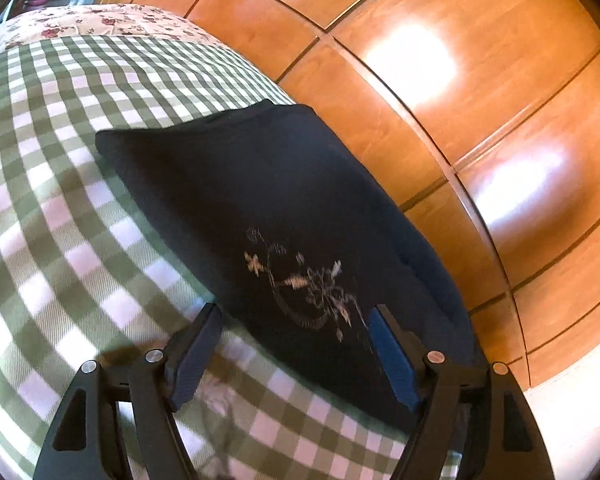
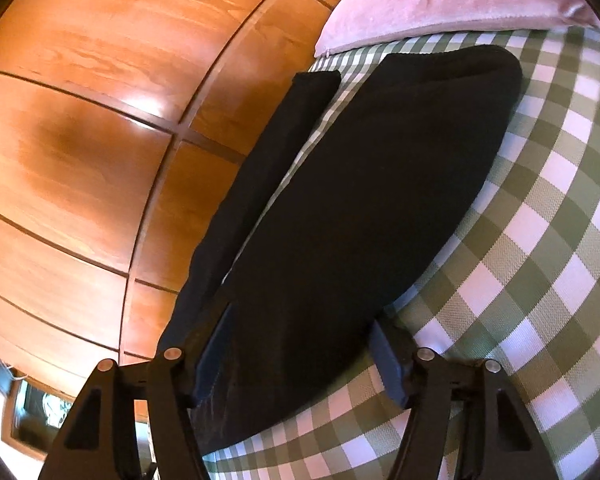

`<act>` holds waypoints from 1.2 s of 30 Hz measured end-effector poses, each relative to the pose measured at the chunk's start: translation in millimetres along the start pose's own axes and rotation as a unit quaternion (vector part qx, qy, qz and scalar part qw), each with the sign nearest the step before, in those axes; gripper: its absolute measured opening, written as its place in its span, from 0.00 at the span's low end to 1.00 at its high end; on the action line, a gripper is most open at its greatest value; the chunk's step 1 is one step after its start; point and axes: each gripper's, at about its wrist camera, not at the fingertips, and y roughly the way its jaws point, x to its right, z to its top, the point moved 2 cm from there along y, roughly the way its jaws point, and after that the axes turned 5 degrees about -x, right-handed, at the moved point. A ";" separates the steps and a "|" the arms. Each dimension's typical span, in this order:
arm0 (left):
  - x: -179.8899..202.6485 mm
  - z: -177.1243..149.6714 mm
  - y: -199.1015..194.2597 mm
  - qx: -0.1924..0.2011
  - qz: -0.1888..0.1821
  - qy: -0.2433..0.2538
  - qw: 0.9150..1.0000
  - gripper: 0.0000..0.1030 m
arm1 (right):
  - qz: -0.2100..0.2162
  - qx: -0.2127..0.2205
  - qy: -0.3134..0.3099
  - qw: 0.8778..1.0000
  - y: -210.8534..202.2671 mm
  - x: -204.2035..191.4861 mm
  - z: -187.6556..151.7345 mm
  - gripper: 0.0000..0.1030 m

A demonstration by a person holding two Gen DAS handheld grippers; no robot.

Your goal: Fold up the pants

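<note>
Dark navy pants point(image 1: 260, 184) lie flat on the green-and-white checked bed cover point(image 1: 60, 200), close to the bed's edge. A pale embroidered flower motif point(image 1: 300, 280) shows on their near end. My left gripper point(image 1: 296, 320) hovers open over that end; its right finger is above the cloth, its left above the cover. In the right wrist view the pants point(image 2: 360, 180) stretch away, with a narrow dark strip point(image 2: 268, 160) running along the bed's edge. My right gripper point(image 2: 300, 336) is open and straddles the near end of the cloth, which lies flat and unbunched between its fingers.
A glossy wooden wardrobe point(image 1: 460, 100) point(image 2: 80, 120) stands right beside the bed's edge. A pink pillow point(image 2: 440, 0) lies beyond the pants' far end. A floral cloth point(image 1: 100, 20) covers the far part of the bed. Checked cover point(image 2: 520, 280) spreads wide to the side.
</note>
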 end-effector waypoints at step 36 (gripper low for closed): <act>-31.3 16.2 -93.1 0.009 0.054 0.040 0.998 0.07 | -0.103 -0.005 -0.156 0.982 -63.9 -19.9 -34.4 0.11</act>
